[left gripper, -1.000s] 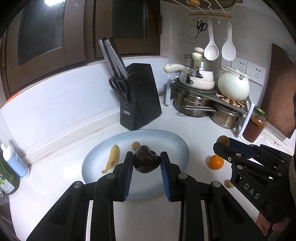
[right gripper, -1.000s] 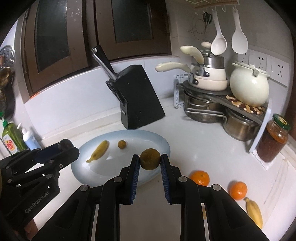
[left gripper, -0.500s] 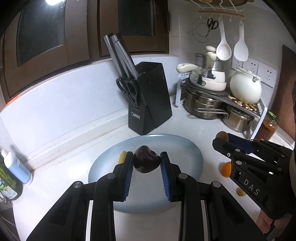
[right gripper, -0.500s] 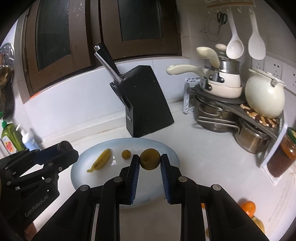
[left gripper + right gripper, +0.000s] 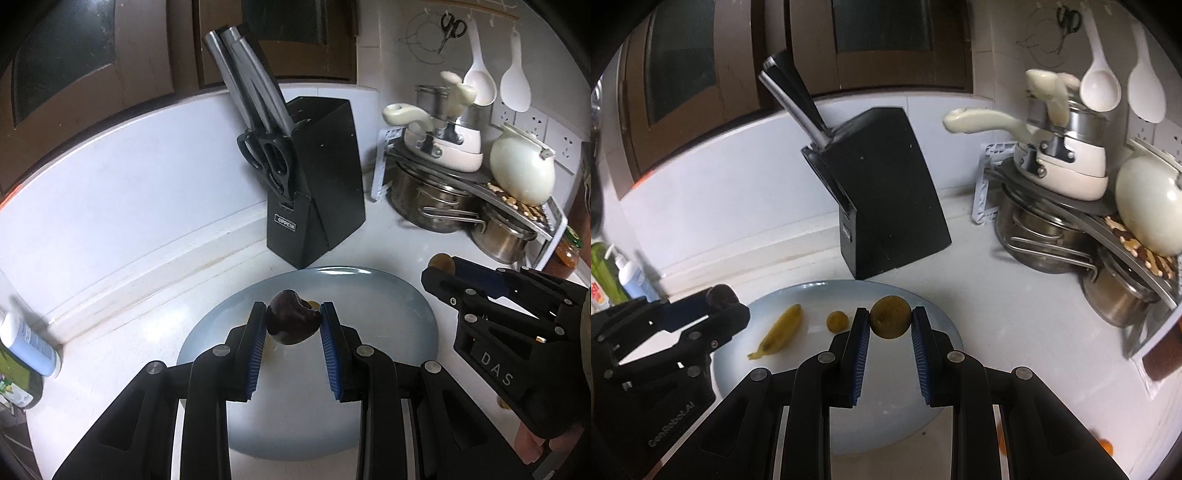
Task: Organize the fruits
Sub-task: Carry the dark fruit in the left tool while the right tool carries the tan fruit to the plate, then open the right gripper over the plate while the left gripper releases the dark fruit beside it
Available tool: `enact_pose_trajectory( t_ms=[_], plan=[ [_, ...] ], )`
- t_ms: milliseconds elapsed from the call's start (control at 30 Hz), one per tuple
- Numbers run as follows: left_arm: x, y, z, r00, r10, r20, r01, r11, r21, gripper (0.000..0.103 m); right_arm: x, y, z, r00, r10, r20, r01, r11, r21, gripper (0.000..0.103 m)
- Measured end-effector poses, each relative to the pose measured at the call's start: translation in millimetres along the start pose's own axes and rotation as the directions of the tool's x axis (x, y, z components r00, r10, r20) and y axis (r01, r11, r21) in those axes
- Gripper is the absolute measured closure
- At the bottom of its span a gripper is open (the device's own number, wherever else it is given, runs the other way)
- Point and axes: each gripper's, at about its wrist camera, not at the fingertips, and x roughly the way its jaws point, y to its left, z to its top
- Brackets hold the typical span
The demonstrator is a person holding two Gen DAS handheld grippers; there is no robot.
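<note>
1. A black knife block (image 5: 314, 177) is standing on the white tabletop (image 5: 129, 332), tilting back toward the wall, with steel handles (image 5: 243, 77) sticking out of its top and black scissors (image 5: 269, 158) hanging in its front slot.
2. A rack (image 5: 469, 184) is sitting in the right corner, carrying white pans (image 5: 443, 144) and a cream pot (image 5: 522, 173) on top, with steel pots (image 5: 436, 206) nesting underneath.
3. Two white spoons (image 5: 1100, 88) are hanging on the wall above the rack, and small scissors (image 5: 452, 26) are hanging beside them.
4. Bottles (image 5: 617, 273) are standing at the left edge.
5. A jar (image 5: 567, 251) is peeking out right of the rack.
</note>
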Motion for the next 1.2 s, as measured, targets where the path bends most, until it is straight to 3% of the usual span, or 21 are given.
enact_pose_trajectory(
  t_ms=[333,733,1200],
  plan=[
    [48,7,5,0.995,0.003,-0.098,-0.007,0.999,-0.034,0.074,47,-5,8,0.996,0.008,-0.093,-0.008,1.0,-0.002,0.078],
    [100,7,-6,0.976,-0.024,-0.217,0.012,0.998,-0.054,0.074,95,-9,3,0.976,0.043,-0.212,-0.041,0.999,0.013,0.078],
    [130,4,-15,0.955,-0.048,-0.293,0.036,0.998,-0.049,0.074,123,-14,-8,0.959,0.036,-0.282,-0.034,0.999,0.011,0.078]
  ],
)
